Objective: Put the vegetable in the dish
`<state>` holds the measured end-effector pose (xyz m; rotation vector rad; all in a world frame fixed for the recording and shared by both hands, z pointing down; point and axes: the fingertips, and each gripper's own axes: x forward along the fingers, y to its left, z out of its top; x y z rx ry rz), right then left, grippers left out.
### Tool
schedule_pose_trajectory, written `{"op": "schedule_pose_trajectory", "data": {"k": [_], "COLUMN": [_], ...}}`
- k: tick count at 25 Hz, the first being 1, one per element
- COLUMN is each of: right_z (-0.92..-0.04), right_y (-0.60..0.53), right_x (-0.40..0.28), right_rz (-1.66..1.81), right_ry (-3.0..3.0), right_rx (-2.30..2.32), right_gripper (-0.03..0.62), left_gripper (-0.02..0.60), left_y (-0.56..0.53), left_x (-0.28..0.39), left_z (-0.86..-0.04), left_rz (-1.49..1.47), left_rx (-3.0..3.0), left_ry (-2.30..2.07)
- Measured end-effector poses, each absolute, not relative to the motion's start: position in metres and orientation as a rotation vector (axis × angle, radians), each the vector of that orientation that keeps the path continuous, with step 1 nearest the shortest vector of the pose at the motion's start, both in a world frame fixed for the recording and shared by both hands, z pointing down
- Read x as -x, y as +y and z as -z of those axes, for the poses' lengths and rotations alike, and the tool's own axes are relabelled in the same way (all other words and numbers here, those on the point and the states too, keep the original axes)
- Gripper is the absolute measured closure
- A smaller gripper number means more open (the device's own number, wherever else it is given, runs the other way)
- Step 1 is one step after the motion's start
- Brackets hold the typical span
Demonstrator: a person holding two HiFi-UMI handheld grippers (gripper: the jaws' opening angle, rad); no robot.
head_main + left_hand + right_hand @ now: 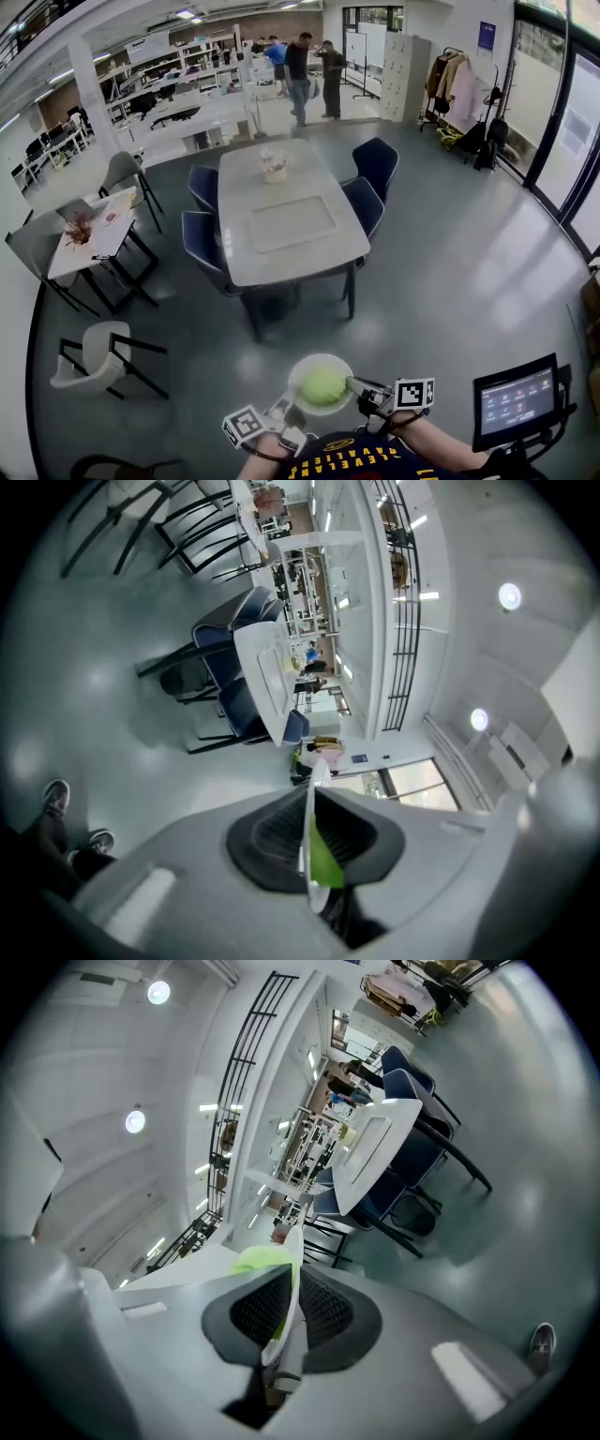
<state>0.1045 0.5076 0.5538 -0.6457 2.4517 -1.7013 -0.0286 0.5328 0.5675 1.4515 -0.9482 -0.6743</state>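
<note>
1. Vegetable (323,385) sits in the dish (300,368), held up over the floor.
2. Your left gripper (289,411) and right gripper (361,394) each pinch a rim edge, on opposite sides.
3. Tilt it or loosen either pinch and it'll probably roll out.

The vegetable (323,385) lies in the dish (300,370), left gripper (292,412) on its left rim, right gripper (359,389) on its right, table (242,192) beyond.

Bright, even light from ceiling lamps (187,13) and right-side windows (548,103), soft glare on the grey floor (450,272), heavy fisheye curving, dark corners in both gripper views.
</note>
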Motion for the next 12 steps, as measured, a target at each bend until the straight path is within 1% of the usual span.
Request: {"op": "schedule_pose_trajectory", "data": {"k": [12], "right_z": [-0.545], "right_y": [0.516], "right_x": [-0.101], "right_rz": [1.752], "right_ry": [2.404], "right_rx": [0.731], "right_gripper": [0.565], "left_gripper": [0.56], "left_y": [0.535], "left_x": [0.031], "left_z": [-0.566], "left_rz": [0.647], "left_rx": [-1.404], "left_ry": [-0.9]}}
